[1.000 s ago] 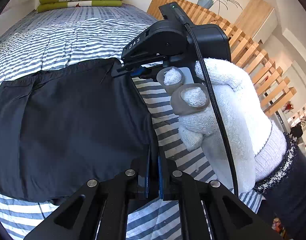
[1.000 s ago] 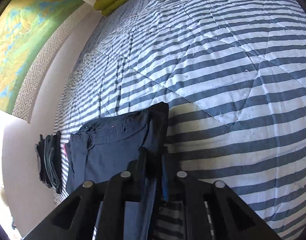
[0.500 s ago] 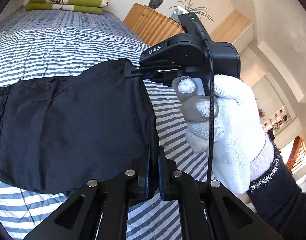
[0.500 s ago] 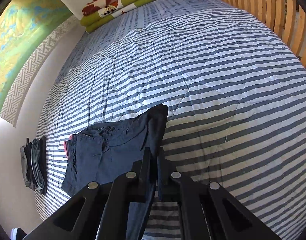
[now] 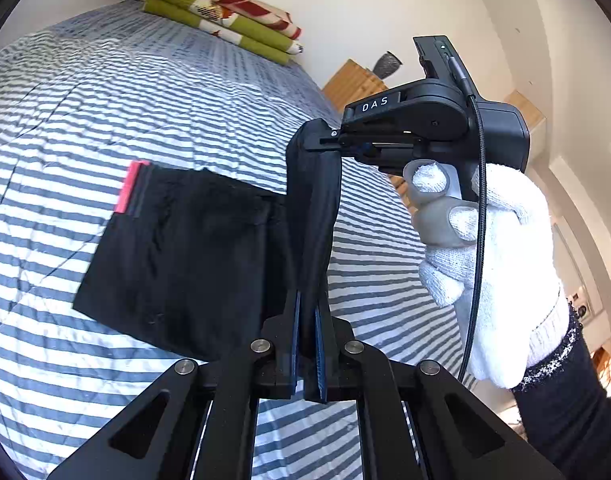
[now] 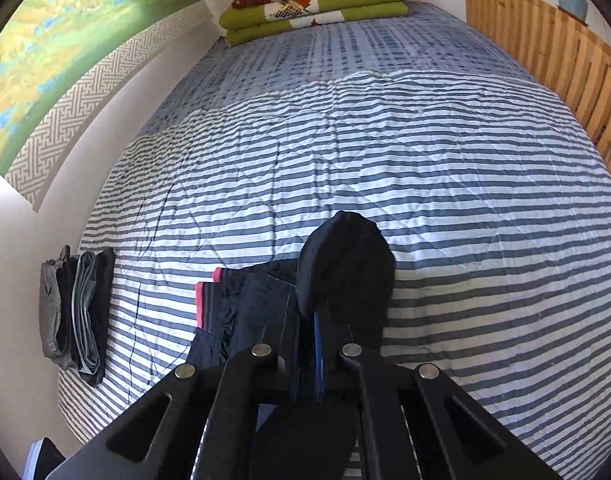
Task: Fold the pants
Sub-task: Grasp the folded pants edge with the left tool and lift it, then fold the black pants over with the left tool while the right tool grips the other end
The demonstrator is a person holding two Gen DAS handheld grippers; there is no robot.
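Observation:
Dark pants (image 5: 177,256) with a pink-red waistband edge (image 5: 132,186) lie partly folded on the striped bed. My left gripper (image 5: 307,312) is shut on one raised edge of the pants. In the left wrist view the right gripper (image 5: 333,144), held by a white-gloved hand (image 5: 501,248), pinches the same lifted fold higher up. In the right wrist view my right gripper (image 6: 305,320) is shut on a bunched dark fold (image 6: 345,264), and the rest of the pants (image 6: 245,308) hangs down to the left.
A striped quilt (image 6: 385,152) covers the bed. Folded green and red blankets (image 6: 313,4) lie at the head. A small stack of folded clothes (image 6: 77,312) sits at the left edge by the wall. A wooden slatted rail (image 6: 553,56) runs along the right.
Both grippers have lifted the pants' edge off the bed and carried it over toward the waistband. The cloth now hangs as a narrow raised fold between them.

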